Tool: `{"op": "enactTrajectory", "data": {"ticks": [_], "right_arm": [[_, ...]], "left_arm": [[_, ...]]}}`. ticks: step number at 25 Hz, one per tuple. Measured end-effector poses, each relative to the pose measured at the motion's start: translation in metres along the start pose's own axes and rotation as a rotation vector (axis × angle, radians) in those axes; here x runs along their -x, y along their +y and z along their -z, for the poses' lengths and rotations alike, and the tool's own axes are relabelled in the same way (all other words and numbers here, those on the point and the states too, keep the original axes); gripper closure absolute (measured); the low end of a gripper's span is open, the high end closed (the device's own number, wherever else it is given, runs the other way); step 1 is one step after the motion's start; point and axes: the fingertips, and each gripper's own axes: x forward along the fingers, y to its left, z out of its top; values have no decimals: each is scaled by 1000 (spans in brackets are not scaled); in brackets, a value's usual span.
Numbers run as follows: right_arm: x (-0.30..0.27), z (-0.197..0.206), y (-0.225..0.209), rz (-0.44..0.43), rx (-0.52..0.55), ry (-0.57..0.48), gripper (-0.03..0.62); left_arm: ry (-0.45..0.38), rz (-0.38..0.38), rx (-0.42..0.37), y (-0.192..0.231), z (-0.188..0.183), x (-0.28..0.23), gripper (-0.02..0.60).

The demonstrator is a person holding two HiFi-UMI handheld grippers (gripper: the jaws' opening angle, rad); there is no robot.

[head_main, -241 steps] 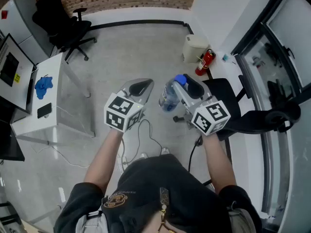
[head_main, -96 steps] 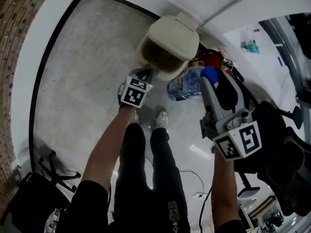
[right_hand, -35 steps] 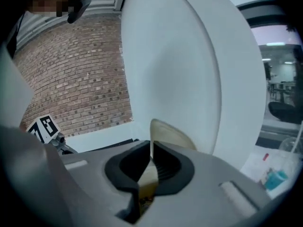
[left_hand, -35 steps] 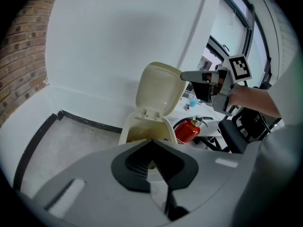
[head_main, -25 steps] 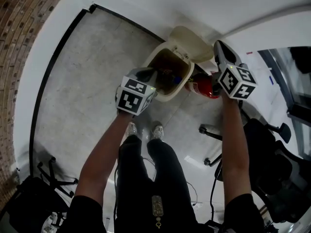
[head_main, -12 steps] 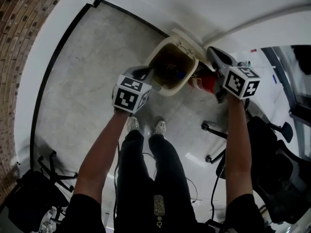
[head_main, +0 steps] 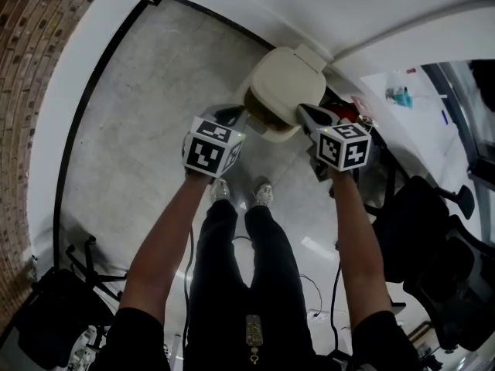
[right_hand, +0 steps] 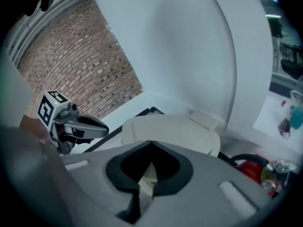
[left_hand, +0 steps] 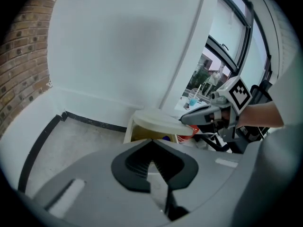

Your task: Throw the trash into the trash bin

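Right gripper [head_main: 303, 113], jaws pressed together and empty, is touching the lid [head_main: 285, 82] of the bin [head_main: 272, 134]; left gripper [head_main: 232, 115], likewise closed, is hovering beside the front rim; trash [left_hand: 165, 138] is lying inside, below the half-lowered lid.

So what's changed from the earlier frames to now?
The bottle left the right gripper and lies in the bin; that gripper, shut and empty, came down to the front edge of the lid, which has dropped nearly closed. The left gripper stayed shut beside the bin's rim.
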Motion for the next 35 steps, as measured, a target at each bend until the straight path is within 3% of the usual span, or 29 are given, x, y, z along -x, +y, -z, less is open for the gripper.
{"op": "enactTrajectory", "data": {"ticks": [5, 12, 26, 35], "right_arm": [[-32, 46, 3, 79, 6, 58, 592], [-57, 77, -5, 121, 18, 127, 592], [-77, 92, -9, 165, 113, 222, 592], [-49, 75, 11, 93, 106, 129, 592]], "left_arm": [[31, 27, 19, -4, 25, -3, 577], [58, 32, 8, 9, 42, -8, 577], [79, 25, 30, 9, 54, -15, 577], [59, -21, 36, -10, 55, 9, 577]]}}
